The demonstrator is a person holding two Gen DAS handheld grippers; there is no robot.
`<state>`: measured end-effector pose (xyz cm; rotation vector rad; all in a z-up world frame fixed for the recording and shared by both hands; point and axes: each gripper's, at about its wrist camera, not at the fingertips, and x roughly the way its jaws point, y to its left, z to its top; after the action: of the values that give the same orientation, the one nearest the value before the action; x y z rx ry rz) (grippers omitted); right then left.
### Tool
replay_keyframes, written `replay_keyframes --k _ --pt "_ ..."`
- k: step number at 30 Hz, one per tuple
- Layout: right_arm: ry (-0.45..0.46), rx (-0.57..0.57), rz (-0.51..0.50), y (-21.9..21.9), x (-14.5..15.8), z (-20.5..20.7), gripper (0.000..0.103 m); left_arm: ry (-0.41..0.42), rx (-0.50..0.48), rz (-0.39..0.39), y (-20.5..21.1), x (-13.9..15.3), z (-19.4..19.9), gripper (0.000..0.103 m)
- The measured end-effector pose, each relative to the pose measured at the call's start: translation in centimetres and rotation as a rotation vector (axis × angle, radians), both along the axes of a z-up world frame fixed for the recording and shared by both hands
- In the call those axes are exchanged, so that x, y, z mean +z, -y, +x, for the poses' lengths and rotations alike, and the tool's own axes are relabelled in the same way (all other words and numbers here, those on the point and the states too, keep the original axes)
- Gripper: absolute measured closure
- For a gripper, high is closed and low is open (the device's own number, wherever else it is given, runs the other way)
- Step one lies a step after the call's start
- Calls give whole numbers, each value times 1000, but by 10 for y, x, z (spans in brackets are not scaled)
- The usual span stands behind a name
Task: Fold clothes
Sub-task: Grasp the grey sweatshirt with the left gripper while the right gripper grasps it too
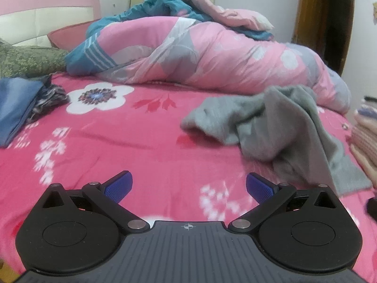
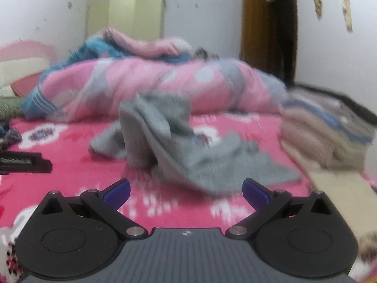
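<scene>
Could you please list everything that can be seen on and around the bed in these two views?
grey garment: one, grey, crumpled on the bedsheet, ahead of both grippers
bedsheet: one, bright pink with white flowers, covering the bed
quilt: one, pink, grey and teal, heaped along the far side of the bed
blue clothes: a small pile, blue with a dark patterned piece, at the bed's left edge
folded stack: one, beige with blue stripes, blurred, at the bed's right edge
headboard: one, pink and cream, far left
wardrobe: one, pale yellow, against the back wall
door: one, brown, standing open, far right
left gripper: one, black with blue pads, open, empty
right gripper: one, black with blue pads, open, empty
</scene>
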<state>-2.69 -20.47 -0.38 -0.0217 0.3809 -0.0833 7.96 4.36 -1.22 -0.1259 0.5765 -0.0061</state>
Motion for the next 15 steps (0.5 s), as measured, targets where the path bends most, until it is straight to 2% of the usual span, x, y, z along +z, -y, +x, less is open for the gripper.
replay_keyframes --k 4,7,10,13,15 --pt "130 66 11 11 22 31 0 65 -8 10 -4 1 47 0" --pt "188 131 50 25 41 68 0 93 -22 19 -2 -2 91 0" --pt "209 190 124 45 57 125 0 86 -48 -3 3 -8 135 0" --pt "160 207 243 73 62 199 0 62 -95 -36 14 -18 173 0" --pt "65 208 332 90 55 249 0 34 -126 -45 22 -26 197 0"
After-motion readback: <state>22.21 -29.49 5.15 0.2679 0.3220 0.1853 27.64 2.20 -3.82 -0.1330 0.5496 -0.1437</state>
